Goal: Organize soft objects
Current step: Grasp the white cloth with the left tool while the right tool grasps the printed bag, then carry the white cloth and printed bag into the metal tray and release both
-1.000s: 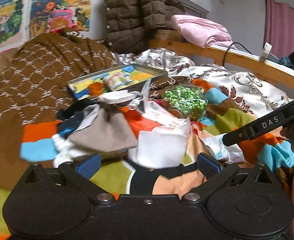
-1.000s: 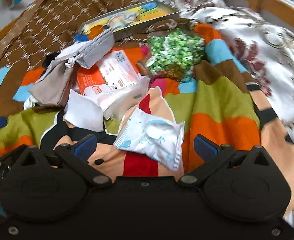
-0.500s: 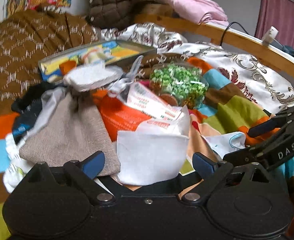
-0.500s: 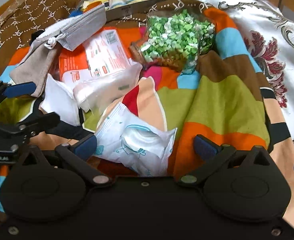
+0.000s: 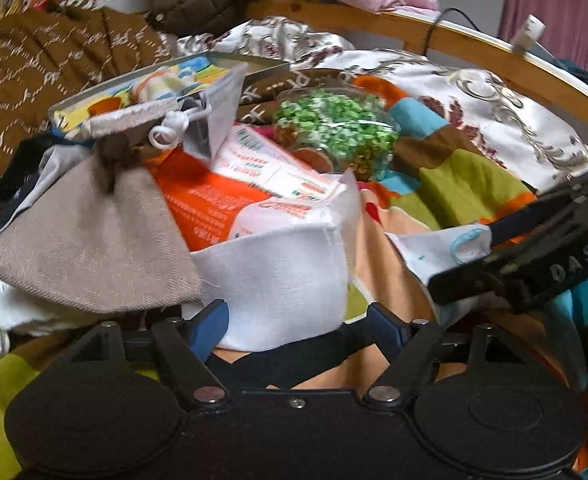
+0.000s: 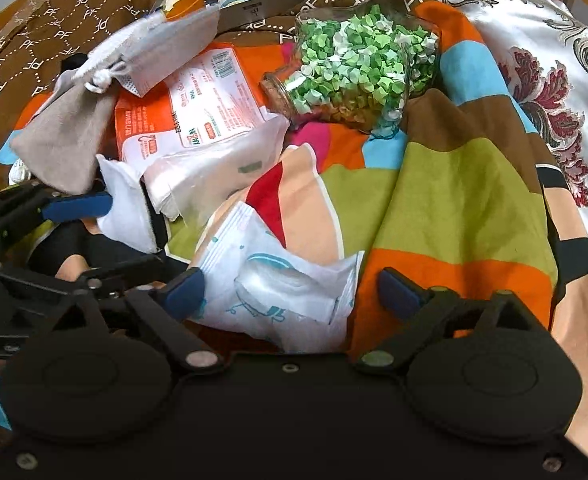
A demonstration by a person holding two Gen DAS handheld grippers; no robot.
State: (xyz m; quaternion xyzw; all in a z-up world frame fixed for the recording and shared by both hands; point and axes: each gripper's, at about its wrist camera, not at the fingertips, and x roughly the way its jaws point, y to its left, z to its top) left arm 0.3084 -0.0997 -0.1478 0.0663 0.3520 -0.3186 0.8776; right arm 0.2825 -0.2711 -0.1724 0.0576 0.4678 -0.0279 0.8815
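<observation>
I've got the white cloth pouch (image 5: 278, 280) sitting right between my left gripper (image 5: 298, 326) pads, jaws closing on it but not yet pinching. It lies on the striped blanket (image 6: 446, 184), just in front of the orange-and-white packet (image 5: 230, 196) and just right of the beige drawstring bag (image 5: 90, 240). Off to the pouch's right, my right gripper (image 6: 292, 288) straddles the printed tissue pack (image 6: 278, 280), jaws also closing, near pad touching its edge, far pad still clear. Both tools tip steeply down at the bed, side by side, so I reckon I'm taking two soft pieces at once. Behind the pouch, the jar of green paper stars (image 6: 358, 68) lies on its side.
</observation>
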